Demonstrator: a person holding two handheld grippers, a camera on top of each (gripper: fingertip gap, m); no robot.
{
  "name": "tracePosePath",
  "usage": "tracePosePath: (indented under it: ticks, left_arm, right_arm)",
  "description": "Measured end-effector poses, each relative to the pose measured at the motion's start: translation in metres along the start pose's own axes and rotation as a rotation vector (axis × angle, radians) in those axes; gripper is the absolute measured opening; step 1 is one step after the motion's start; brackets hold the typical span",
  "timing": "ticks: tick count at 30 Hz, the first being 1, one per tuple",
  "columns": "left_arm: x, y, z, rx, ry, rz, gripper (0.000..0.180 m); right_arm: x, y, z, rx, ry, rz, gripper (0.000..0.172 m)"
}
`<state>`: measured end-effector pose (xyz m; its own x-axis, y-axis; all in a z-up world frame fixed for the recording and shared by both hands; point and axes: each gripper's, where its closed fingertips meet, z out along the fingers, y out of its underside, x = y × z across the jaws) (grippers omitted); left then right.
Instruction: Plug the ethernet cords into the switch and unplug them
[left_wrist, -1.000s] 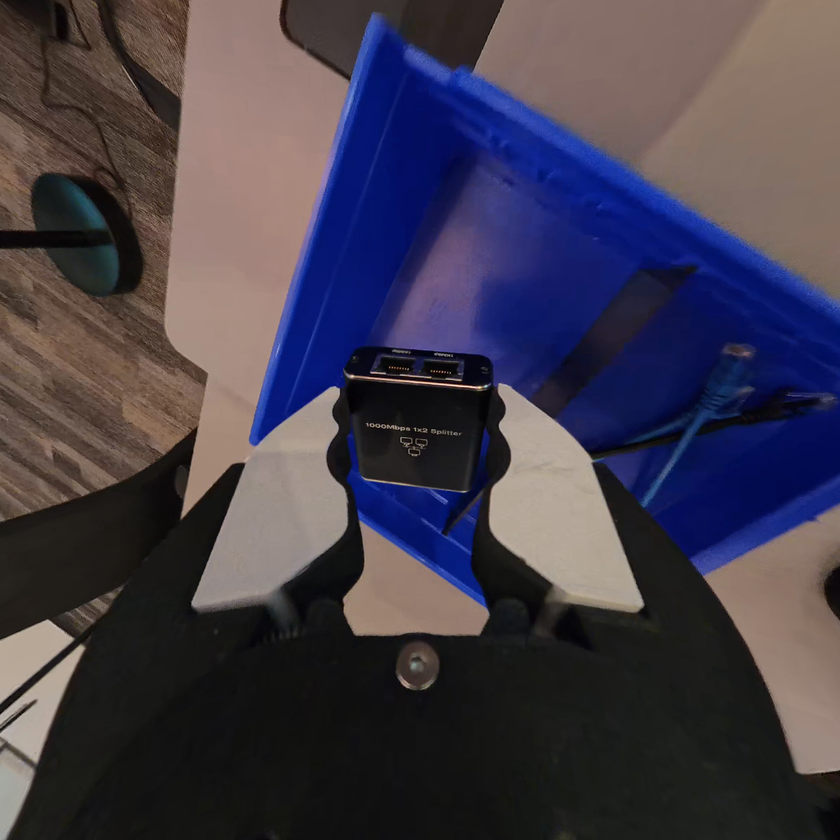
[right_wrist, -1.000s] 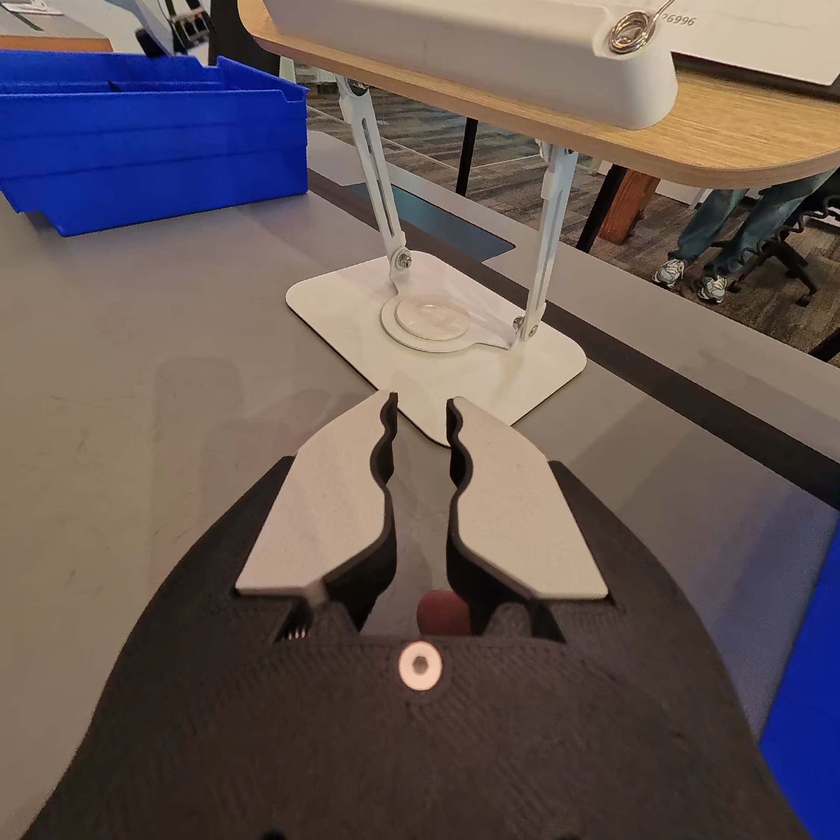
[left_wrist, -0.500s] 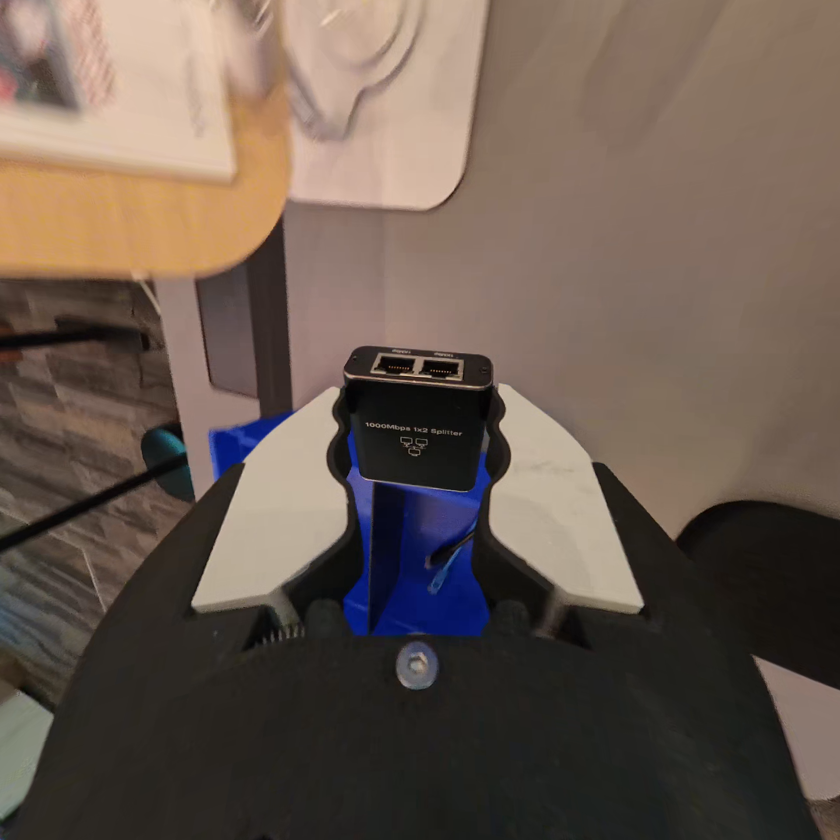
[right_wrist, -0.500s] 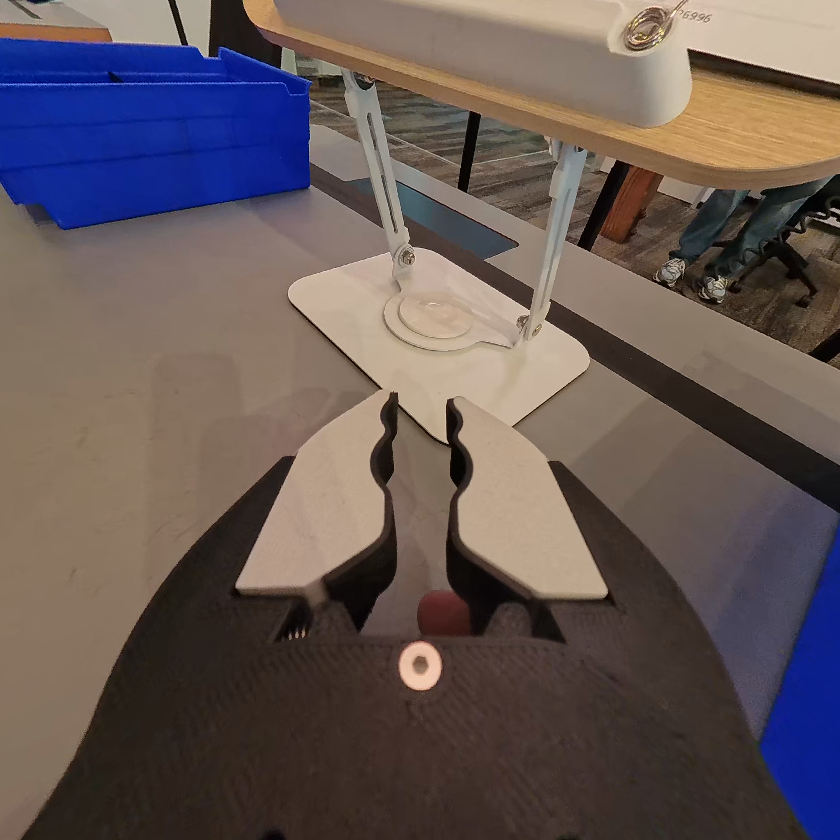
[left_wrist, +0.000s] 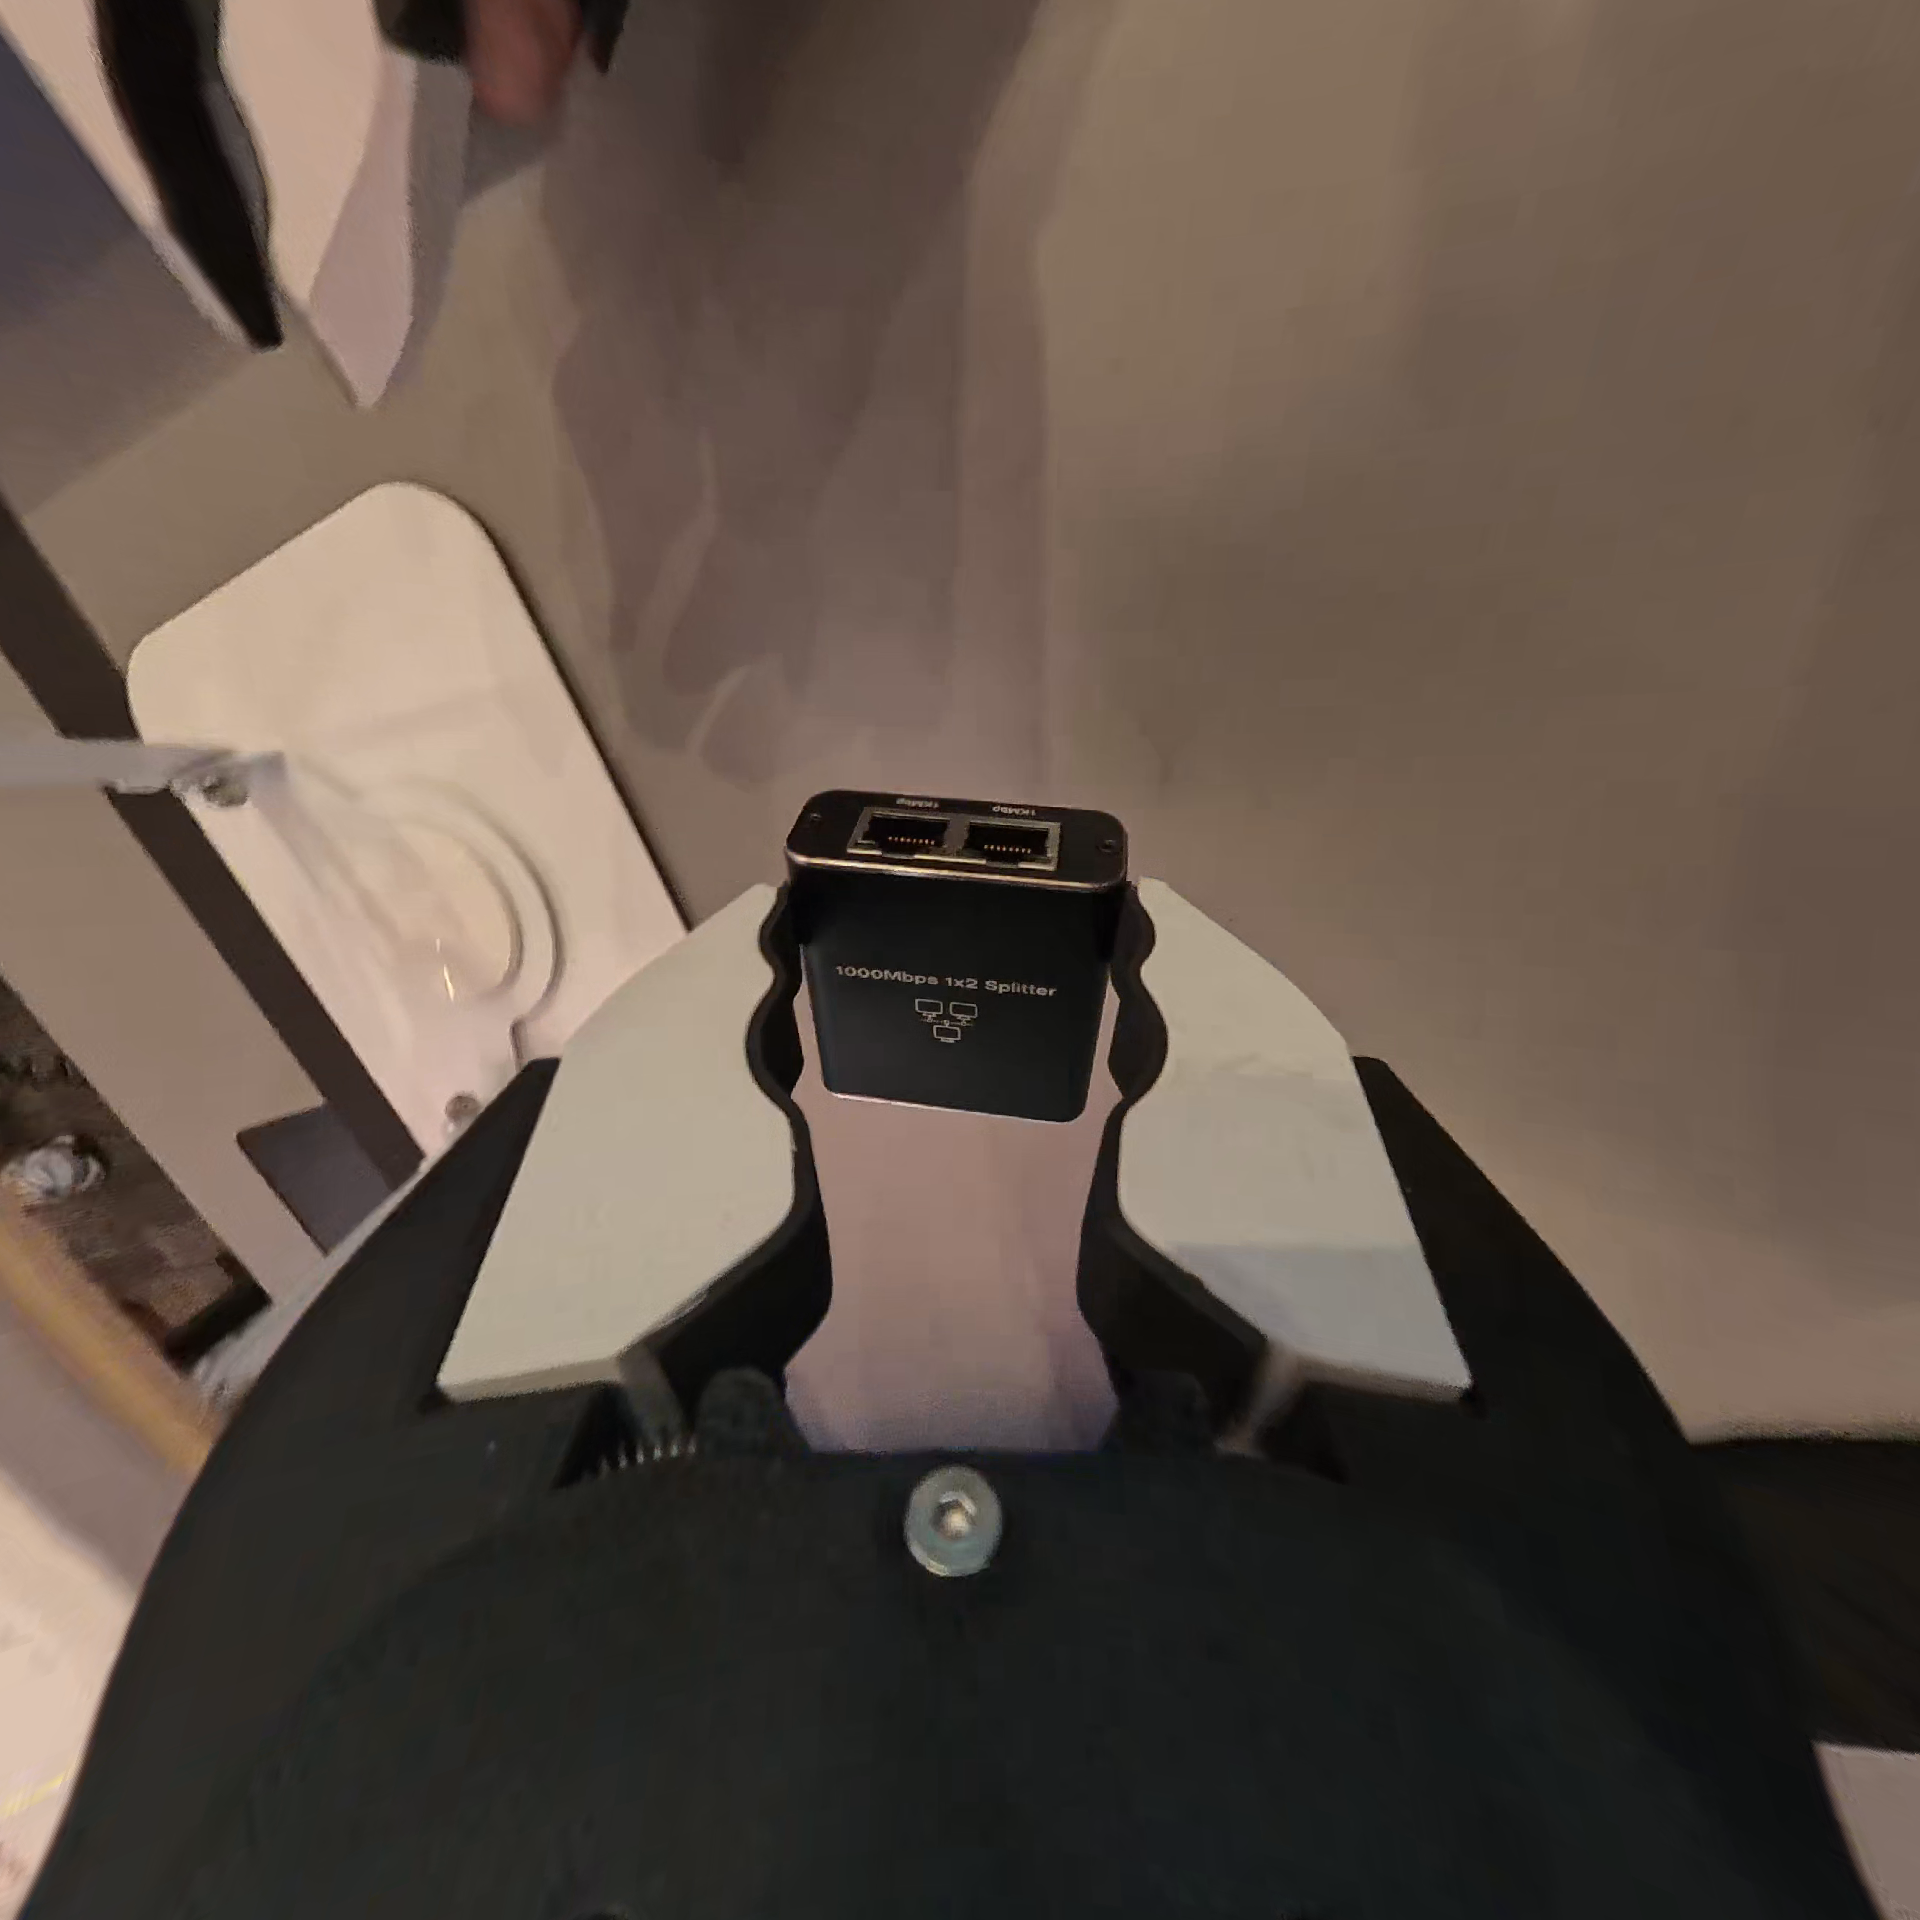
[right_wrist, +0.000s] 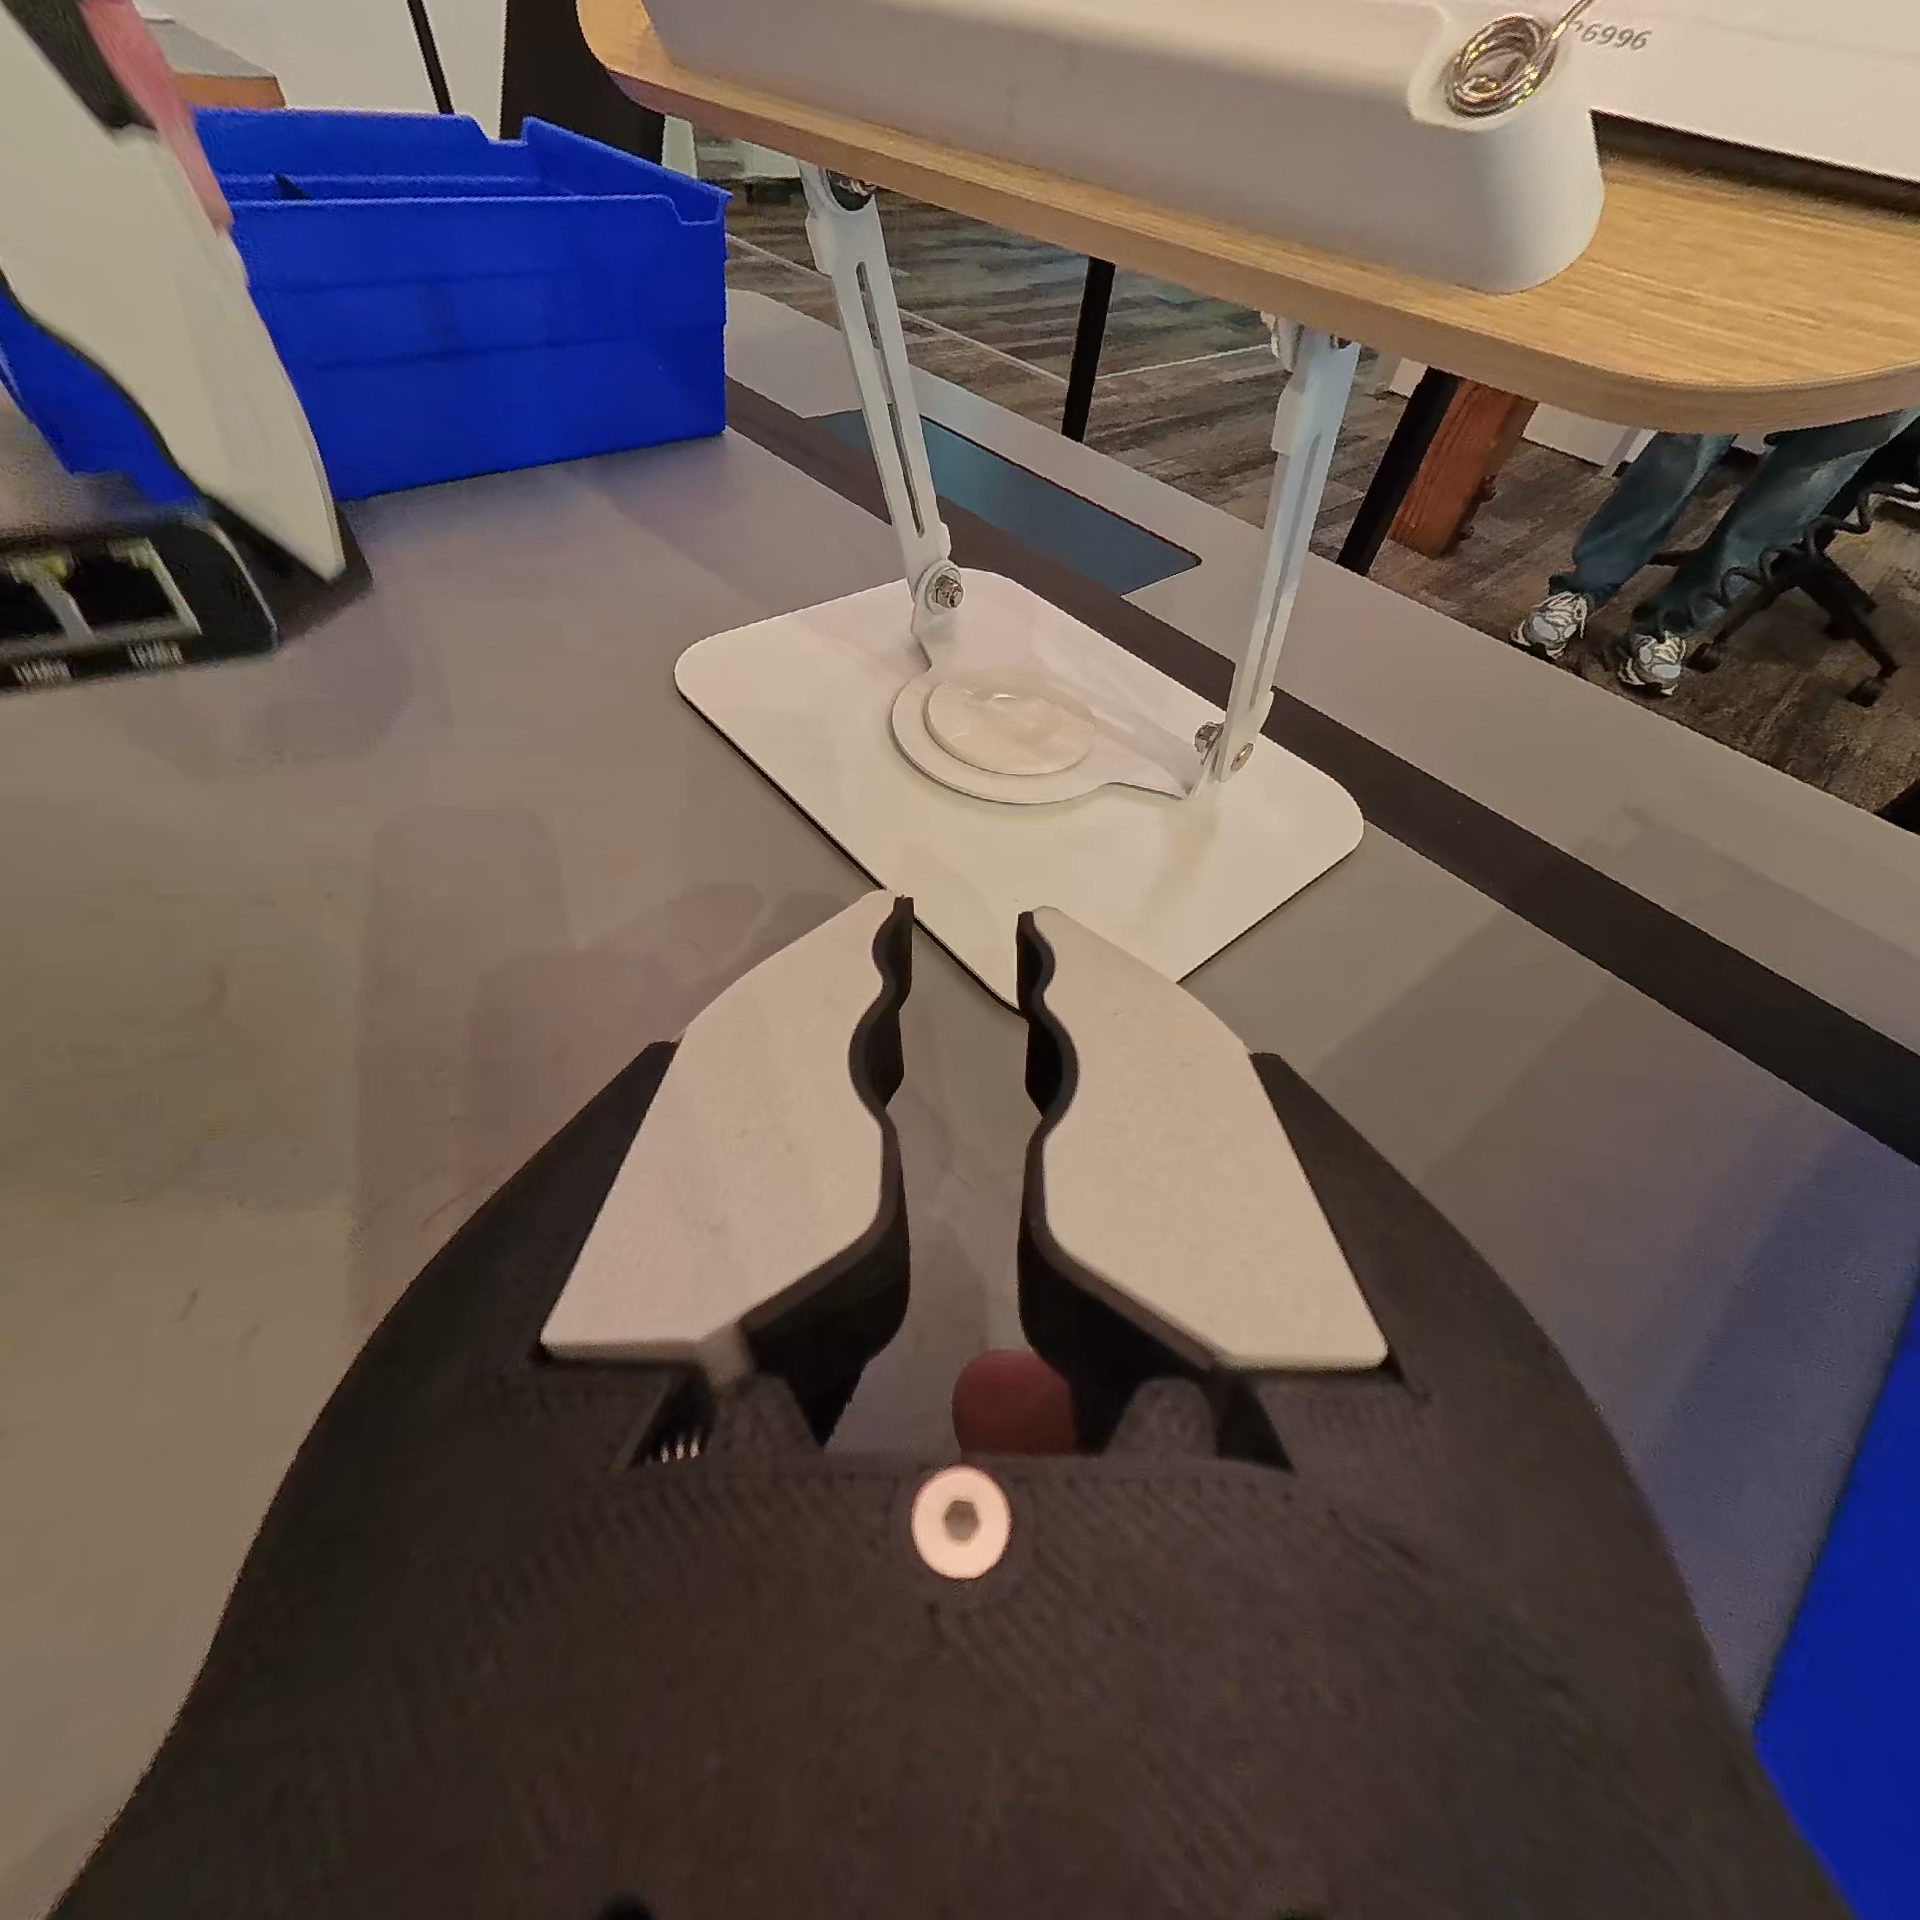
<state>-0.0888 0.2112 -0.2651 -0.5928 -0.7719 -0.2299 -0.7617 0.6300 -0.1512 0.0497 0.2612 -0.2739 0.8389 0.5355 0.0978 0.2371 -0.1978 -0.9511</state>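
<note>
My left gripper (left_wrist: 956, 904) clamps a black switch (left_wrist: 951, 997), ports facing forward, above the grey table (left_wrist: 1455, 623). My right gripper (right_wrist: 964, 925) hovers slightly parted, gripping nothing, near a white stand (right_wrist: 1091, 842).

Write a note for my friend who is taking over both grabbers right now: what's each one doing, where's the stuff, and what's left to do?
Left gripper: its fingers clamp the sides of the black switch, held above the grey table, its two ports facing away, both empty.
Right gripper: fingers slightly apart, nothing between them, low over the table near the white stand base.
Blue bin sits at the table's far left in the right wrist view. No ethernet cords show in either view now.
Done: switch picked up.
Left: fetch a cord with the right gripper, plug the cords in, then unplug them.
</note>
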Motion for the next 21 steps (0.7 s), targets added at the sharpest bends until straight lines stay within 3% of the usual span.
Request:
tracePosePath:
  ticks: [6,21]
  left_arm:
    - [0.009,-0.009,0.029,-0.019,0.061,0.055,0.058]
    - [0.020,-0.017,0.057,-0.027,0.110,0.117,0.058]
  right_arm:
    - [0.000,0.000,0.000,0.001,-0.008,0.005,0.018]
    - [-0.003,0.000,0.000,0.003,-0.028,0.010,0.017]
